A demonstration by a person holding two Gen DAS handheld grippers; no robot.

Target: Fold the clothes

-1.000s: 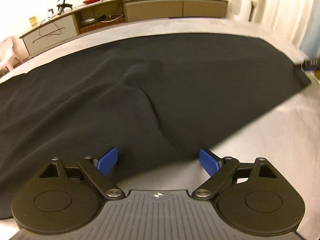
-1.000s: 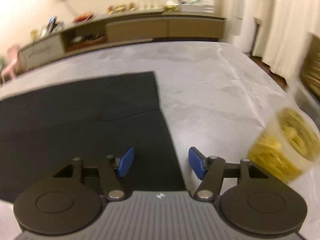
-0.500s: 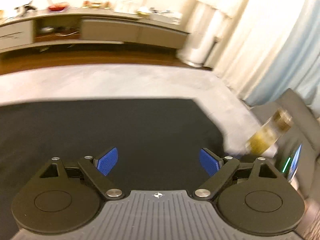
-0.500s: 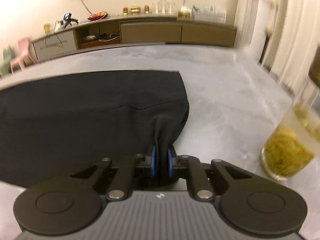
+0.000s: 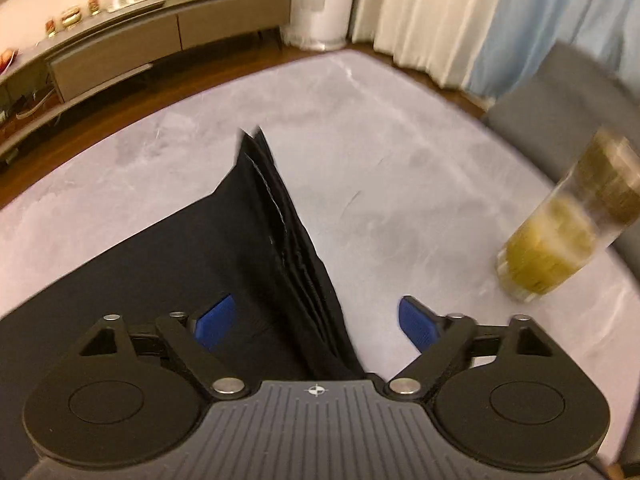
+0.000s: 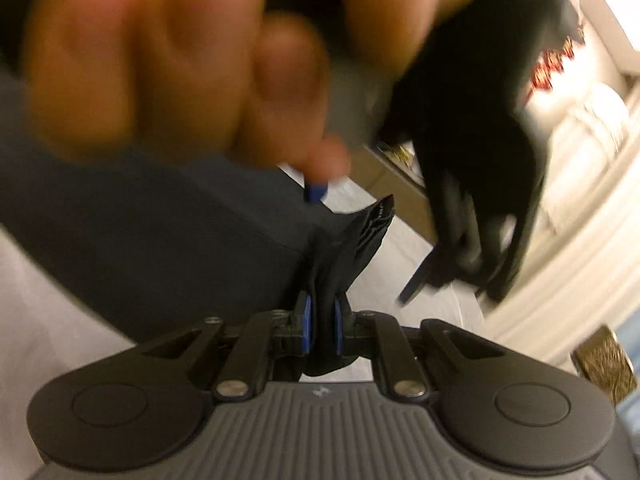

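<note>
Right gripper (image 6: 321, 330): blue pads drawn together, pinching a bunched fold of black garment (image 6: 352, 236) that rises from between them, with a hem edge showing at its top. The rest of the cloth spreads away to the left over a pale surface (image 6: 36, 320). A blurred hand (image 6: 172, 60) fills the upper frame, very close to the lens.

A home living room: a long low sideboard (image 5: 160, 36) with glassware, floor-length curtains (image 5: 432, 12), wooden floor.
</note>
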